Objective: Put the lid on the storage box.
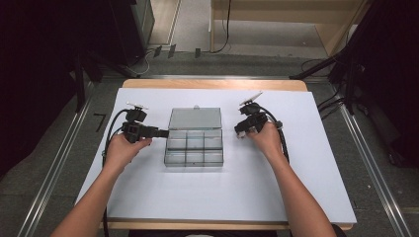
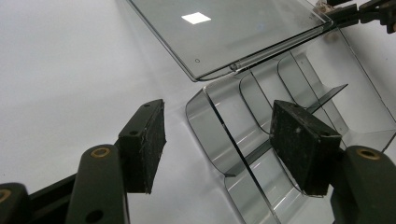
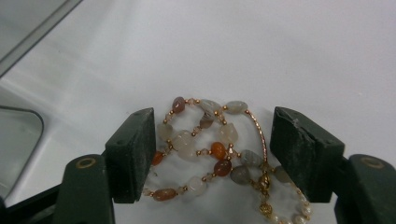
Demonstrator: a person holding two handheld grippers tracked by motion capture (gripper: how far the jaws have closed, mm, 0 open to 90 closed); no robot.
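High view: clear box mid-worktop, lid thrown back flat on the far side, compartments looking empty. Left tool level at the box's left wall. Right tool tipped down on the white sheet right of the box, well apart from it.

Left gripper view: left tool released, jaws wide, straddling the box's corner wall, neither pad pressing. Curved dividers visible through the clear plastic.

Right gripper view: right tool released too, jaws spread either side of a heaped bracelet of orange, grey and cream stones with gold links, lying on the sheet. Left pad just touching a bead, right pad near the clasp, nothing clamped.

Risks, as a judgement: closing on a loose heap may catch a single strand, so the rest dangles, swings or slips free on the lift. Round stones may squirt out from between flat pads. Pearl end at the near edge sits outside the jaws and may drag. Box unclamped, so a trailing loop snagging a divider may shove it.
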